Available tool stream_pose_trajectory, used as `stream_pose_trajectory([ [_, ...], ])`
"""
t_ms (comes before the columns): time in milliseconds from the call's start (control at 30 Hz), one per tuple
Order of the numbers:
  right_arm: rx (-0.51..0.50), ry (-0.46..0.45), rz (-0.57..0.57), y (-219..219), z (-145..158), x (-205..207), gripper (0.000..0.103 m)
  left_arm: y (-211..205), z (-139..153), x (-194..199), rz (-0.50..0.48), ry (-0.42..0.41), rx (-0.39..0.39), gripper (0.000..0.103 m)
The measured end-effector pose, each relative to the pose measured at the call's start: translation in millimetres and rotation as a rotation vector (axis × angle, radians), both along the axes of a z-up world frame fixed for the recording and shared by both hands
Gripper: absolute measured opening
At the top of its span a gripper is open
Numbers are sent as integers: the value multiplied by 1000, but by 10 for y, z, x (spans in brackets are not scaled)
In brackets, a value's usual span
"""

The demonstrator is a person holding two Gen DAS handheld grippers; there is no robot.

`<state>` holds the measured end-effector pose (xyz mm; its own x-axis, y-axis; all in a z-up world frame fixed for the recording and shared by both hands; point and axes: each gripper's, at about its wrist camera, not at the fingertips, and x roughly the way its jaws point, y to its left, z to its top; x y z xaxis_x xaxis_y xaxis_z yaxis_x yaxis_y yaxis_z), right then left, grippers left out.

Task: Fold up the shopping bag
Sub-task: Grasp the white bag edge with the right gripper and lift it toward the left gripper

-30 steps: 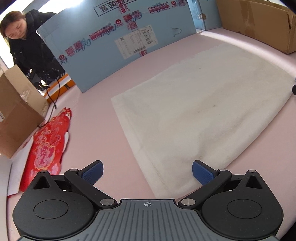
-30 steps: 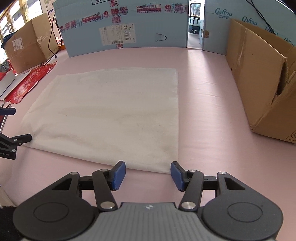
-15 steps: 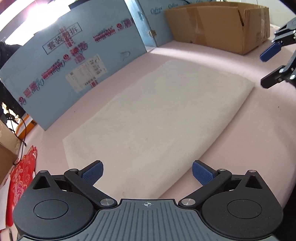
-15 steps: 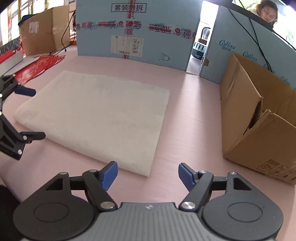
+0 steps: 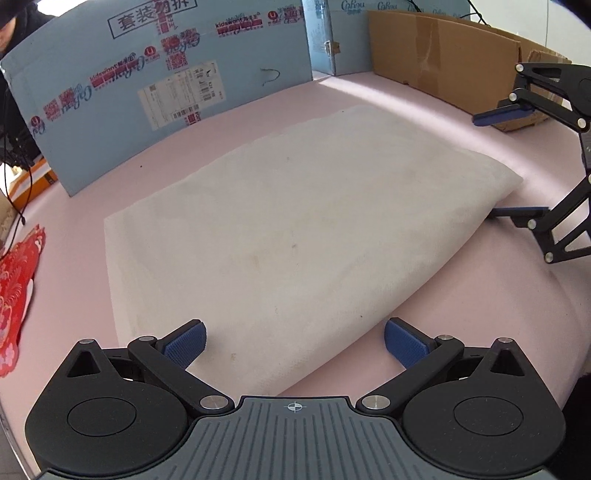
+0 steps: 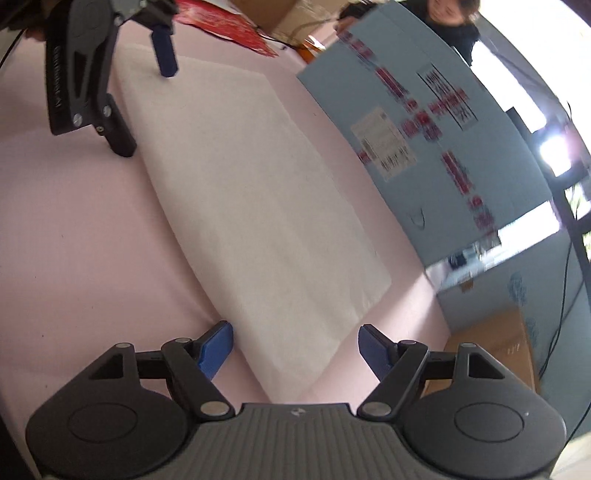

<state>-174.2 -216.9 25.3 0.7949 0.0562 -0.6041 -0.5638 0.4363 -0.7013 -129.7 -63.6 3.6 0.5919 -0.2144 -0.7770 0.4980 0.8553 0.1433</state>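
Note:
A white cloth shopping bag [image 5: 295, 236] lies flat on the pink table; it also shows in the right wrist view [image 6: 258, 206]. My left gripper [image 5: 293, 345] is open, its blue pads straddling the bag's near left corner. My right gripper [image 6: 295, 349] is open, rolled sideways, its pads straddling the bag's near right corner. In the left wrist view the right gripper [image 5: 506, 162] shows at the bag's right corner, one finger above the bag and one low on the table. The left gripper [image 6: 147, 96] shows at the top left of the right wrist view.
A blue printed board [image 5: 166, 88] stands behind the bag. A brown cardboard box [image 5: 443, 55] stands at the back right. A red patterned bag [image 5: 14, 280] lies at the table's left edge. A person [image 6: 450, 18] stands behind the board.
Both grippers have come down to the bag's near corners. The right gripper has rolled sideways and closed in on the right corner. Both stay open.

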Motion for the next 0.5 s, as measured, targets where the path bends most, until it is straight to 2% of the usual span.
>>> stream_pose_trajectory([
  [67, -44, -29, 95, 144, -26, 2, 72, -3, -6, -9, -5, -6, -1, 103],
  [167, -90, -42, 221, 307, -78, 10, 58, -57, 22, -47, -40, -34, 37, 103],
  [267, -56, 54, 253, 370, -11, 90, 28, -147, 74, -104, -132, -83, 118, 103],
  [300, -26, 106, 254, 372, 42, 126, 14, -159, 89, -118, -169, -93, 150, 103],
  [367, 42, 197, 258, 353, 164, 176, 13, -151, 124, -121, -219, -87, 182, 103],
  [500, 190, 412, 251, 265, 444, 307, 11, -46, 315, -101, -285, -55, 186, 102],
])
